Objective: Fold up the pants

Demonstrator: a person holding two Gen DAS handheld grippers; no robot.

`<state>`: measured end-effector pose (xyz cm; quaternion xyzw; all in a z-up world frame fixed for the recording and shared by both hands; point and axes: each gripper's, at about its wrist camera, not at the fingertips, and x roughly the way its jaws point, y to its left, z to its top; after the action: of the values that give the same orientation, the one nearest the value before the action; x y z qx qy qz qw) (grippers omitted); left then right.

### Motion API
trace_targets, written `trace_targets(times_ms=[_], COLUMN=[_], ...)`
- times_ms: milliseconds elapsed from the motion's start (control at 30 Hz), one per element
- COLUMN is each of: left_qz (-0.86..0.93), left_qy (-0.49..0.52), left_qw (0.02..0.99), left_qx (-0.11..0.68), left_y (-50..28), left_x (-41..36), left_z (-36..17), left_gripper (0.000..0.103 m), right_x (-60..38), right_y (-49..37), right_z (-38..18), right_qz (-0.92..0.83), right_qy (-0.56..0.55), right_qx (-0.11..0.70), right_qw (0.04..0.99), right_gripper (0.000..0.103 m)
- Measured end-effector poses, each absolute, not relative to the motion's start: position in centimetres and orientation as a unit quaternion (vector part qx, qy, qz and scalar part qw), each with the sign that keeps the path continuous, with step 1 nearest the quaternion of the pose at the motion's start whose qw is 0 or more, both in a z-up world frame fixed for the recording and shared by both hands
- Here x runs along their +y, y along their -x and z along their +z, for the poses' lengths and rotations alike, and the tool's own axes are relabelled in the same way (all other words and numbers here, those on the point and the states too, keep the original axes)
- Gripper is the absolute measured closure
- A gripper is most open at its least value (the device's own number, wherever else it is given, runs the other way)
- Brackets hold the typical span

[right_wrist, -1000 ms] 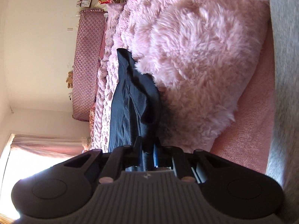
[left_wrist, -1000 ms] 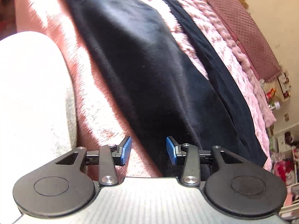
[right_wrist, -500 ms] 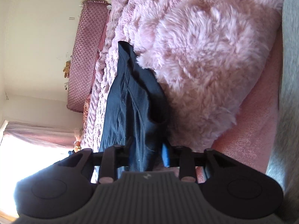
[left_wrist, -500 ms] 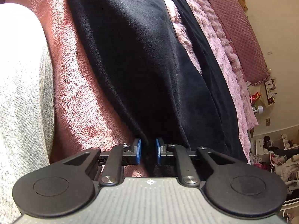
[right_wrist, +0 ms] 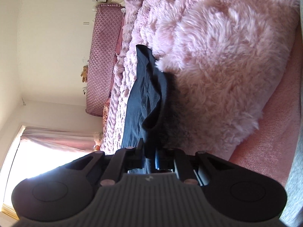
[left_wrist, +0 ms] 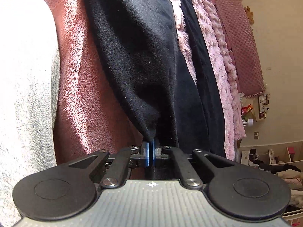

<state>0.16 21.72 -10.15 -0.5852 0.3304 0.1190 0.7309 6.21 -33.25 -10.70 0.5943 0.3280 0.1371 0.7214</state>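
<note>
Both claws pinching black pants on a pink bed, ready to fold

My left gripper (left_wrist: pixel 150 152) has just been closing and pinches a peak of the black pants (left_wrist: pixel 144 56) between its blue pads; my right gripper (right_wrist: pixel 150 156) has just been closing on the pants' other edge; the pants lie stretched across the fluffy pink bedspread (right_wrist: pixel 217 47); I judge I should lift both corners together, keeping the cloth taut and level, so it folds without bunching
</note>
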Motion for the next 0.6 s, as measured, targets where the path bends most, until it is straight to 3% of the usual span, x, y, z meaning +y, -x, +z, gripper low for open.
trace_targets(times_ms=[233,600], left_qz=[0.111,0.085], left_qy=[0.5,0.508], left_qw=[0.787,0.791], left_qx=[0.344,0.33], left_y=[-0.9,-2.0], left_x=[20.9,22.1], left_z=[-6.4,-4.8], left_gripper=[0.1,0.1], right_x=[-32.6,-32.2], right_y=[-6.1,-7.0], right_z=[-8.9,-8.7], right_qz=[0.157,0.171], right_qy=[-0.571,-0.574], right_qx=[0.302,0.298], right_qw=[0.747,0.743], right_gripper=[0.098,0.098])
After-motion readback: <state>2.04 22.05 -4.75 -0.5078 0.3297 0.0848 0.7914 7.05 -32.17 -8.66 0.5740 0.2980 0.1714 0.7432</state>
